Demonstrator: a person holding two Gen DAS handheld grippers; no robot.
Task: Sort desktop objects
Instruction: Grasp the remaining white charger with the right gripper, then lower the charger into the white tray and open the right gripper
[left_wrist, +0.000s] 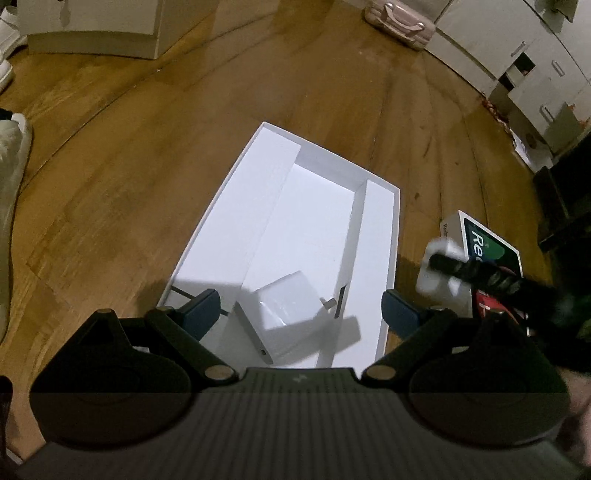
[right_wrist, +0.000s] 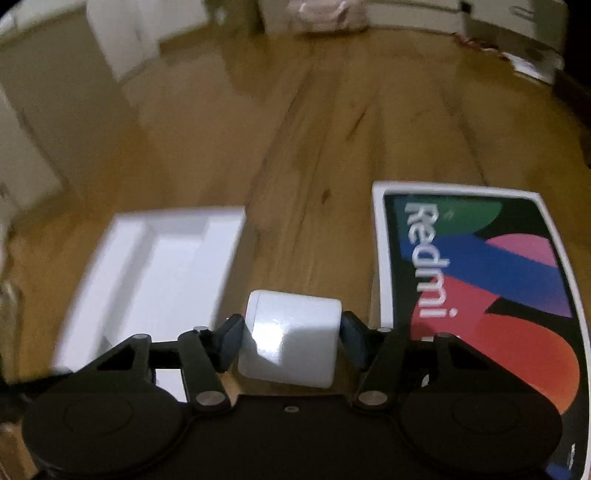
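A white open box tray (left_wrist: 236, 236) lies on the wooden floor; it also shows in the right wrist view (right_wrist: 122, 266). A small white box (left_wrist: 291, 299) lies inside it near the front. My left gripper (left_wrist: 301, 314) is open above that small box, its fingers apart on either side. My right gripper (right_wrist: 291, 336) is shut on a white charger block (right_wrist: 291, 343), held above the floor between the tray and a Redmi box lid (right_wrist: 480, 295). In the left wrist view the right gripper with the block (left_wrist: 439, 266) shows blurred at the right.
The Redmi lid (left_wrist: 487, 243) lies right of the tray. White cabinets (left_wrist: 517, 59), a pale suitcase (left_wrist: 399, 18) and a white box (left_wrist: 92, 26) stand at the far floor edge. A white shoe (left_wrist: 11, 155) is at left.
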